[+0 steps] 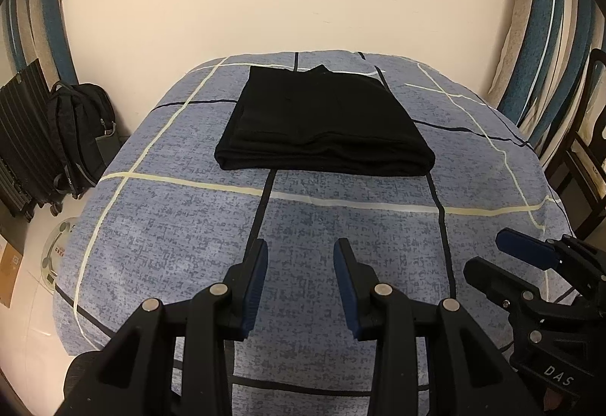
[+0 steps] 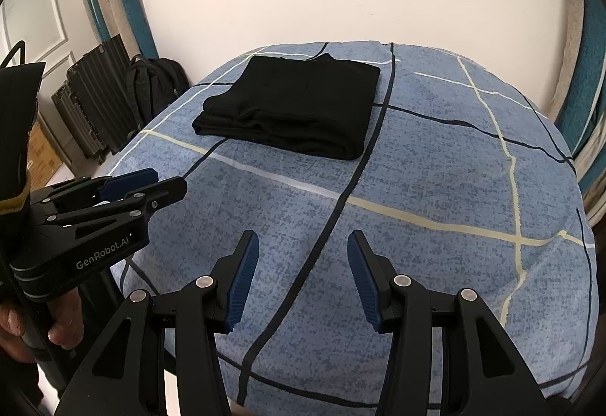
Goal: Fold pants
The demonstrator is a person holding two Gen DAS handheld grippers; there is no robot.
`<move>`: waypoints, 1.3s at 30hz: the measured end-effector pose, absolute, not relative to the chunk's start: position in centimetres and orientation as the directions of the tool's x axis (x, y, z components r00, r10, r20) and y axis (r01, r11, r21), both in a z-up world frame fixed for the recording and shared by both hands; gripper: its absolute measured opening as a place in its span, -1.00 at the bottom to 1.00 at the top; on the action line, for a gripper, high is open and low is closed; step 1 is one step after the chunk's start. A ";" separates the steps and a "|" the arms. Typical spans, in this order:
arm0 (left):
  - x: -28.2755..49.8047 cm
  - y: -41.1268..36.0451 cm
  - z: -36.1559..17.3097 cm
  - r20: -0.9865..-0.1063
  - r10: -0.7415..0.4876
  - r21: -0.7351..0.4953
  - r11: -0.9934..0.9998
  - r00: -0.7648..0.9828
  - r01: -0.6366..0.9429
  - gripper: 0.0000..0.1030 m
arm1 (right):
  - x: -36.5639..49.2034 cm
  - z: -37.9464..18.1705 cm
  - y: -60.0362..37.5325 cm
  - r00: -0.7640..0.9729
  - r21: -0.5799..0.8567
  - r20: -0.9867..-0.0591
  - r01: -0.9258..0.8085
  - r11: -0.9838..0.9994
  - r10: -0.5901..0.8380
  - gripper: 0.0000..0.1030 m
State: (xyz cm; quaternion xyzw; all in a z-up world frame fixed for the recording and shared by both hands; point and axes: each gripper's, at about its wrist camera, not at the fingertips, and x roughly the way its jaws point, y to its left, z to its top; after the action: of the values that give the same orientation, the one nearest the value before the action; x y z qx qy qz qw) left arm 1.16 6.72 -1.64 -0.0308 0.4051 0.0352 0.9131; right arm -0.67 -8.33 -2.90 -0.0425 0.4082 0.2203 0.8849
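Note:
The black pants (image 1: 322,120) lie folded into a thick rectangle on the far part of the blue checked bed (image 1: 170,226); they also show in the right wrist view (image 2: 291,109). My left gripper (image 1: 301,249) is open and empty, held above the near part of the bed, well short of the pants. My right gripper (image 2: 303,240) is open and empty too, beside the left one. The right gripper shows at the lower right of the left wrist view (image 1: 492,253). The left gripper shows at the left of the right wrist view (image 2: 170,179).
A black backpack (image 1: 79,135) and a dark ribbed suitcase (image 1: 19,139) stand on the floor left of the bed. A glass scale (image 1: 57,253) lies on the floor. A dark wooden chair (image 1: 583,158) stands at the right. A cream wall and striped curtains are behind.

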 end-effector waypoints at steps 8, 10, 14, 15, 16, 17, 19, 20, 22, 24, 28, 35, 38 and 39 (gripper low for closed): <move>1.1 6.7 -1.6 -0.742 0.046 -0.026 0.995 0.668 -0.096 -0.25 | -0.7 -2.9 -8.2 0.568 0.105 -0.742 -0.426 0.899 0.355 -0.04; 1.1 6.7 -1.6 -0.742 0.046 -0.027 0.995 0.669 -0.098 -0.25 | -0.8 -2.9 -8.2 0.568 0.104 -0.742 -0.428 0.898 0.357 -0.04; 1.0 6.7 -1.5 -0.741 0.049 -0.025 0.995 0.669 -0.100 -0.25 | -0.8 -2.8 -8.2 0.569 0.104 -0.741 -0.429 0.897 0.358 -0.04; 0.9 6.8 -1.5 -0.741 0.047 -0.027 0.995 0.669 -0.100 -0.25 | -0.8 -2.8 -8.2 0.569 0.104 -0.740 -0.429 0.897 0.357 -0.04; 0.9 6.8 -1.5 -0.742 0.047 -0.027 0.995 0.669 -0.100 -0.25 | -0.9 -2.8 -8.2 0.570 0.103 -0.740 -0.429 0.897 0.357 -0.04; 0.9 6.8 -1.5 -0.741 0.049 -0.025 0.995 0.669 -0.101 -0.25 | -0.9 -2.8 -8.2 0.570 0.102 -0.740 -0.430 0.897 0.357 -0.04; 0.9 6.8 -1.4 -0.741 0.050 -0.026 0.994 0.670 -0.103 -0.25 | -0.9 -2.7 -8.2 0.570 0.103 -0.740 -0.430 0.897 0.358 -0.04; 0.8 6.8 -1.4 -0.741 0.051 -0.025 0.994 0.669 -0.104 -0.25 | -0.9 -2.7 -8.2 0.570 0.102 -0.740 -0.431 0.897 0.358 -0.04; 0.8 6.8 -1.4 -0.741 0.052 -0.025 0.994 0.670 -0.105 -0.25 | -0.9 -2.7 -8.2 0.570 0.101 -0.740 -0.430 0.897 0.357 -0.04; 0.8 6.9 -1.4 -0.742 0.053 -0.024 0.994 0.669 -0.105 -0.25 | -0.9 -2.7 -8.2 0.568 0.102 -0.741 -0.431 0.897 0.357 -0.04; 0.8 6.9 -1.4 -0.742 0.053 -0.024 0.994 0.669 -0.105 -0.25 | -1.0 -2.6 -8.1 0.570 0.098 -0.740 -0.433 0.896 0.357 -0.04; 0.8 6.8 -1.4 -0.743 0.056 -0.022 0.994 0.667 -0.107 -0.25 | -1.0 -2.6 -8.0 0.570 0.098 -0.740 -0.433 0.896 0.357 -0.04; 0.8 6.8 -1.4 -0.742 0.060 -0.018 0.994 0.668 -0.109 -0.25 | -1.0 -2.6 -7.9 0.570 0.098 -0.740 -0.434 0.895 0.357 -0.04; 0.8 6.8 -1.4 -0.742 0.060 -0.018 0.994 0.668 -0.110 -0.25 | -1.0 -2.6 -7.9 0.570 0.097 -0.740 -0.435 0.895 0.357 -0.04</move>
State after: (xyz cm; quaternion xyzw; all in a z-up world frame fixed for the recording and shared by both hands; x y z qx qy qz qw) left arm 0.80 6.77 -1.41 -0.0307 0.4050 0.0467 0.9126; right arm -1.02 -7.90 -2.58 -0.0477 0.4059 0.2238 0.8848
